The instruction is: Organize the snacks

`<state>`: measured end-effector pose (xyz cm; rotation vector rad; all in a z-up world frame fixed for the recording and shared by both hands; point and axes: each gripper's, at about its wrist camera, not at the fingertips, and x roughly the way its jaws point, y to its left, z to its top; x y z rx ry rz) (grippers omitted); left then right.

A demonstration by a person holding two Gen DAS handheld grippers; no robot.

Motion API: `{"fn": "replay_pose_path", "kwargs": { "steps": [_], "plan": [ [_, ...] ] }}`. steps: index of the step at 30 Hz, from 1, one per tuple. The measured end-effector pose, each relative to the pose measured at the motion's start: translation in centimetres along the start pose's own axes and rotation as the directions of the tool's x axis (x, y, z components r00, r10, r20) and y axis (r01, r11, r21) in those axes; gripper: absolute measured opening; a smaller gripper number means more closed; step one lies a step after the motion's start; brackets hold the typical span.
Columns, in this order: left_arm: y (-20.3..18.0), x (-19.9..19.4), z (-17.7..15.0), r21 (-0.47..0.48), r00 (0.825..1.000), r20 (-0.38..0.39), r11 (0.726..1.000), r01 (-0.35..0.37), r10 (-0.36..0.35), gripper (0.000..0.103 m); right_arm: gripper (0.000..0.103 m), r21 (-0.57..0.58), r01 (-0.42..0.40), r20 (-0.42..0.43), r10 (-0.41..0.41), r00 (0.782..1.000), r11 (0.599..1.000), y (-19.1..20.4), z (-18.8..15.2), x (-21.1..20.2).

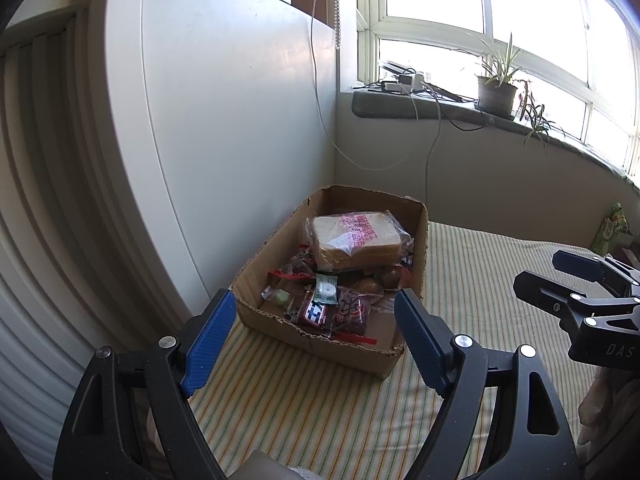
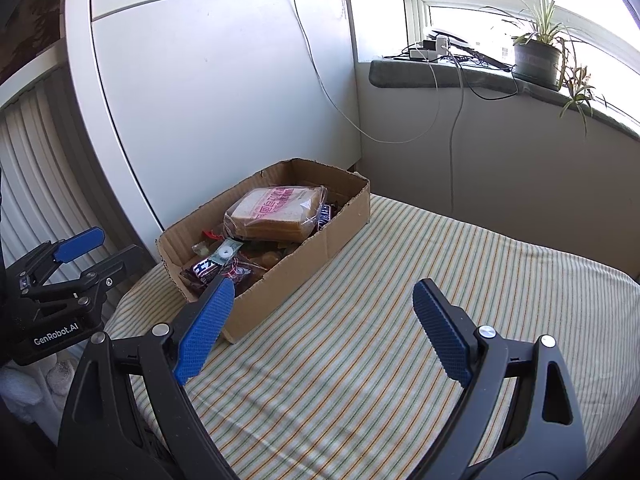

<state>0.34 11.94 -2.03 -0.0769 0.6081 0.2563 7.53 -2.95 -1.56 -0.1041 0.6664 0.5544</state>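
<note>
**Snack Sorting: Apparently Complete**

Striped cloth point(image 2: 360, 360) lies bare of loose snacks. Cardboard box point(image 2: 296, 264) holds bagged bread point(image 2: 276, 212) atop small wrapped snacks point(image 1: 320, 308). Left gripper point(image 1: 316, 336) and right gripper point(image 2: 324, 328) hover open, empty. Judgement: little remains.

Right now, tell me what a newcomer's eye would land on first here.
The open cardboard box on the striped cloth, against the white panel, heaped with wrapped snacks. A bagged loaf of sliced bread lies on top of the heap. Both the left gripper and the right gripper are open and empty.
</note>
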Motion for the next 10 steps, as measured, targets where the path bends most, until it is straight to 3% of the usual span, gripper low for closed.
{"fn": "replay_pose_path", "kwargs": {
  "steps": [10],
  "plan": [
    [-0.21,-0.19,-0.24,0.007,1.0,0.004,1.0,-0.002,0.002,0.081,0.093,0.008,0.015,-0.005,-0.015,1.0,1.0,-0.02,-0.36,-0.04]
  ]
}}
